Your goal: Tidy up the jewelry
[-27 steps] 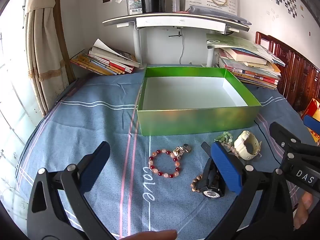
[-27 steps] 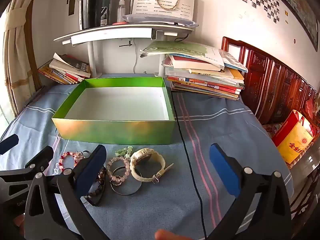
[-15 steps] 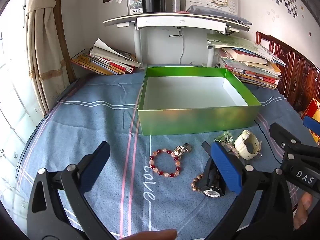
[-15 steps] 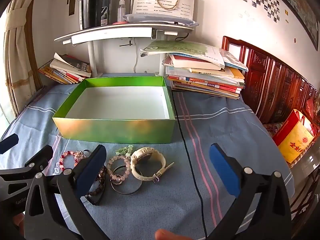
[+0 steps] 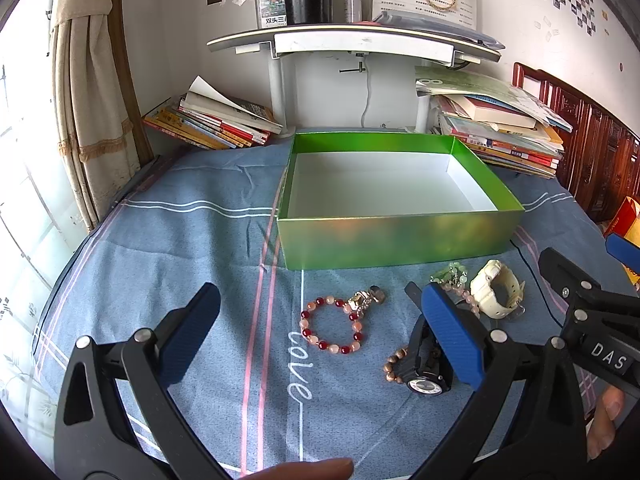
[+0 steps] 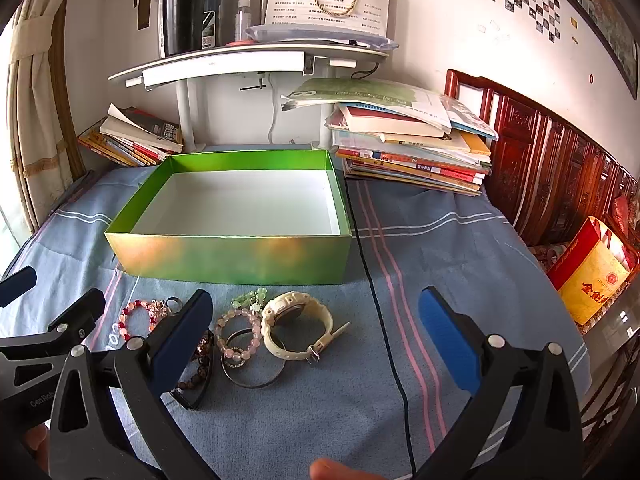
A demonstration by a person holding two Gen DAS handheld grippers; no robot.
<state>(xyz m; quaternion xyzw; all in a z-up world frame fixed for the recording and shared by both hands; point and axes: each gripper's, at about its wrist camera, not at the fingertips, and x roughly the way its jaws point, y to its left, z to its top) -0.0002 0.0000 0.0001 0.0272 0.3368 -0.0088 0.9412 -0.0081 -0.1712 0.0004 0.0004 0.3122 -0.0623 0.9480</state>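
Nothing has moved since the earlier frames: your two grippers and every piece on the cloth sit where they were. Your left gripper (image 5: 320,324) hovers with its blue-padded fingers spread wide and nothing between them, above the red-and-pink beaded bracelet with a metal charm (image 5: 332,326). Your right gripper (image 6: 316,328) is likewise spread wide and empty, angled down over the cream plastic wristwatch (image 6: 298,326).

The jewelry lies in a loose cluster on the blue striped cloth (image 6: 440,248), just in front of the shallow green cardboard box with a white floor (image 6: 240,256), none of it inside. From the right view, the pale pink beaded bracelet (image 6: 238,334) overlaps a thin metal bangle (image 6: 252,380), with a small green bead piece (image 6: 250,298) behind them. A black wristwatch (image 5: 426,376) and a brown beaded bracelet (image 5: 394,362) lie partly hidden behind your left gripper's right finger.
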